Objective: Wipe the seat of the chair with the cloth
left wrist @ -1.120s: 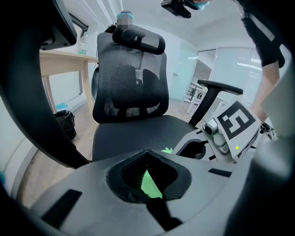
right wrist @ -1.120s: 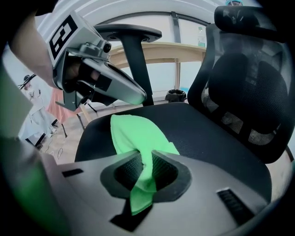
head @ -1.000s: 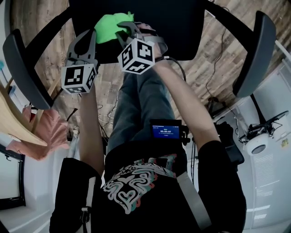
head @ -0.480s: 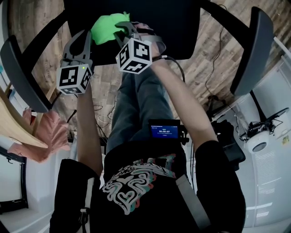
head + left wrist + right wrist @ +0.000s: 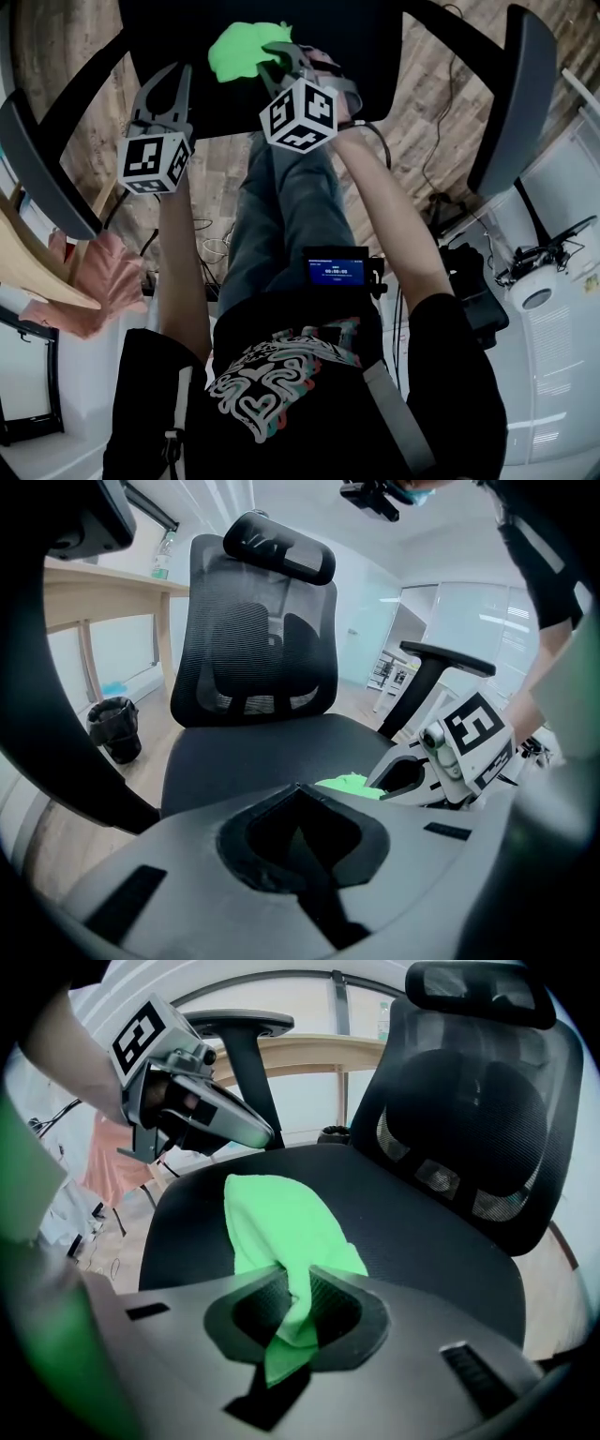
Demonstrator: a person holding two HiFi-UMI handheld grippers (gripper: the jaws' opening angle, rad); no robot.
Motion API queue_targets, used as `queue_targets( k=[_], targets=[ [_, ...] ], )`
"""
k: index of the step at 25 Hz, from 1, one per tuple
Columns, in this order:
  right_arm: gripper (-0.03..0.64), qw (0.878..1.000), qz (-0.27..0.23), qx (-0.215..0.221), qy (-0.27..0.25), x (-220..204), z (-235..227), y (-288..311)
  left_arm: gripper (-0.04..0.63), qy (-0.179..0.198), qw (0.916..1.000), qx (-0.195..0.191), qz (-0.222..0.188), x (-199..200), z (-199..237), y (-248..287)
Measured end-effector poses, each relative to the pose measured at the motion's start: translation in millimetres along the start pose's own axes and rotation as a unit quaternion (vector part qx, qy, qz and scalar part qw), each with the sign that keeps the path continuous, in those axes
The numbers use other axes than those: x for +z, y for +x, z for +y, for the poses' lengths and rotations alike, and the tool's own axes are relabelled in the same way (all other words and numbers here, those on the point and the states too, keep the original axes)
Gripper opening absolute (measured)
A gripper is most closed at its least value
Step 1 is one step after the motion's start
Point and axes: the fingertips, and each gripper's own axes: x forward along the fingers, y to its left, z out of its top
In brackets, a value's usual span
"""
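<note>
Since my right gripper [image 5: 291,1283] pinches only a narrow fold of the cloth [image 5: 277,1218], which lies just ahead of its jaws on the seat [image 5: 422,1232], a hard push could tug it free, and my left gripper [image 5: 298,794], closed on nothing, couldn't help

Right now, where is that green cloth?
The green cloth lies on the black chair seat, its near end pinched in the right gripper, with the left gripper just to its left.
</note>
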Motion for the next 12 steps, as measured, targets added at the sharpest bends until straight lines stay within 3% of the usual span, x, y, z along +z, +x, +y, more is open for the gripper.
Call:
queue_targets(
  k=[7, 12],
  targets=[
    [0.057, 0.999, 0.012, -0.022, 0.023, -27, -13, -17, 0.000, 0.003, 1.0000, -0.007, 0.002, -1, -6, 6],
    [0.057, 0.998, 0.020, -0.040, 0.048, -41, -22, -27, 0.000, 0.015, 0.9992, -0.033, 0.016, -5, -22, 15]
  ],
)
